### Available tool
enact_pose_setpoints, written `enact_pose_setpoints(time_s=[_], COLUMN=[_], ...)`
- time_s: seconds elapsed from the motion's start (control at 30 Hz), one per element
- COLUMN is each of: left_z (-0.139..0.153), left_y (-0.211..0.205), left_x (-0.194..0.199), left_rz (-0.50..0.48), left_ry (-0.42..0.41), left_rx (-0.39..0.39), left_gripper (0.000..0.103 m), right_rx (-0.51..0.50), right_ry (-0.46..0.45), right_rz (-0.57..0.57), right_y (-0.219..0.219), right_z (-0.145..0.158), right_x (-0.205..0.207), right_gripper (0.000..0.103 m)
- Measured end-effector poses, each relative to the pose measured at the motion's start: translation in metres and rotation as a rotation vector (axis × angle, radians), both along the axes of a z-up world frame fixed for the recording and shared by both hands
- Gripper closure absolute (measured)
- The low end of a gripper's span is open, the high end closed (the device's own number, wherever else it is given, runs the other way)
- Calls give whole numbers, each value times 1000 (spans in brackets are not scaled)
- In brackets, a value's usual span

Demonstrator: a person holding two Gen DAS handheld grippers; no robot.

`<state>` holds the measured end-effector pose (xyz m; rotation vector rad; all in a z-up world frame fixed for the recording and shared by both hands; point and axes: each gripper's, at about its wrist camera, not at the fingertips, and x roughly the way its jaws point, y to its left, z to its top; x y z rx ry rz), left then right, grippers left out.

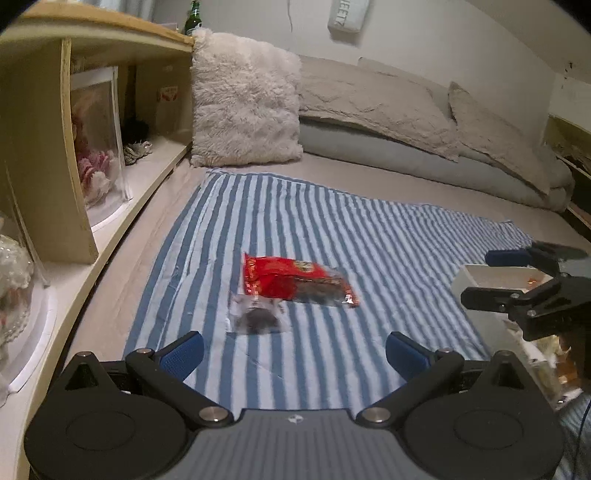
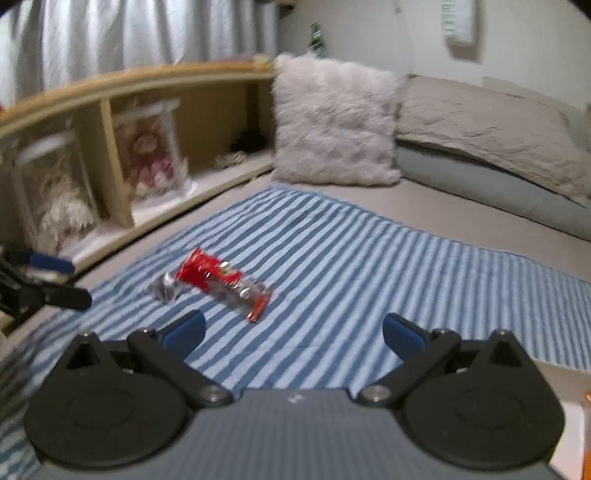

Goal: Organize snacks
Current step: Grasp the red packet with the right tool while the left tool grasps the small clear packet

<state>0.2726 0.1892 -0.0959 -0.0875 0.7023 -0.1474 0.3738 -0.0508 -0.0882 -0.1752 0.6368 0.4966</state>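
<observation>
Hovering low over a striped cloth [image 1: 332, 229], the left gripper [image 1: 293, 349] and right gripper [image 2: 293, 332] both have fingers spread apart, facing a red snack packet [image 1: 295, 282].

I count two snack packets on the striped cloth [image 1: 332, 221]: one red packet [image 1: 295, 280] and one small clear packet [image 1: 256, 314]. One white box [image 1: 480, 280] sits at the cloth's right edge. One fluffy pillow [image 1: 245, 99], one green bottle [image 1: 194, 18].

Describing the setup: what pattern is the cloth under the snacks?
Blue and white stripes on the cloth; left wrist view.
</observation>
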Motion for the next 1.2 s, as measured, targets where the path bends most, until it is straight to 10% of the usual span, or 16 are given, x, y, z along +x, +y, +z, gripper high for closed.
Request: enact_pose_setpoints(time_s=[0.6,0.9,1.2], left_z=[-56,-58,-52], left_y=[8,18,17], left_x=[73,81,76], left_rz=[50,103,105], left_ry=[60,61,89], left_rx=[-48,-71,-133], left_gripper=[34,50,68], right_rx=[-395,-395,-323], right_ry=[-41,23,115], right_rz=[437,524,424], right_y=[98,124,123], right_z=[-46,-62,-60], right_x=[103,123,112], right_gripper=[29,30,58])
